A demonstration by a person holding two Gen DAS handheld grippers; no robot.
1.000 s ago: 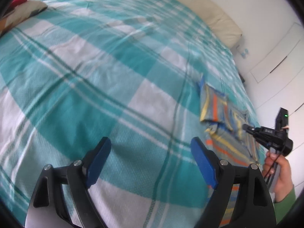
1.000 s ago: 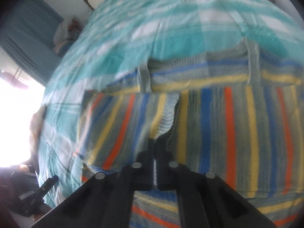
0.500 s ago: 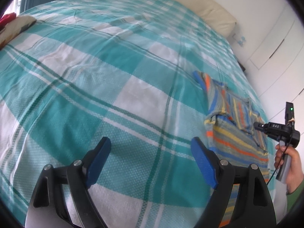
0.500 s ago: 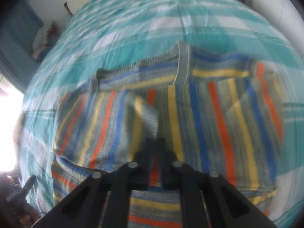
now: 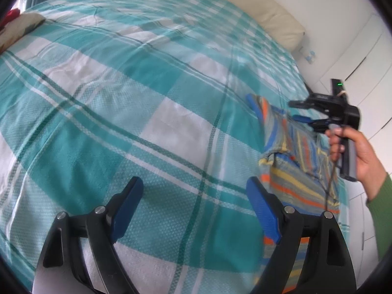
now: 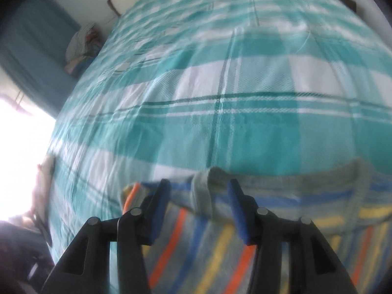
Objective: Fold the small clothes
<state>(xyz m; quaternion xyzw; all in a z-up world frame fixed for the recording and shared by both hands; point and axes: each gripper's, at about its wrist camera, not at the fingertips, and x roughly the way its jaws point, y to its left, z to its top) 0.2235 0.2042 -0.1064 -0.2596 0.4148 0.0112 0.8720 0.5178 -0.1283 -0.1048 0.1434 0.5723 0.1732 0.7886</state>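
A small striped knit garment (image 5: 291, 161), grey with blue, orange and yellow stripes, lies partly folded on the teal checked bedspread (image 5: 152, 93) at the right. My left gripper (image 5: 196, 208) is open and empty, low over the bedspread, left of the garment. My right gripper (image 6: 198, 196) is open just above the garment's grey ribbed edge (image 6: 203, 196), with nothing held. In the left wrist view the right gripper (image 5: 301, 111) hovers above the garment's far end, held by a hand in a green sleeve.
A cream pillow (image 5: 274, 19) lies at the head of the bed. White cupboard doors (image 5: 355, 56) stand past the bed's right edge. A patterned cushion (image 5: 14, 29) sits at the far left, and bundled cloth (image 6: 83, 44) beside the bed.
My right gripper has let go of the garment, opened and lifted away toward its edge. The folded flap now lies on the garment. My left gripper stays open, shifted slightly.
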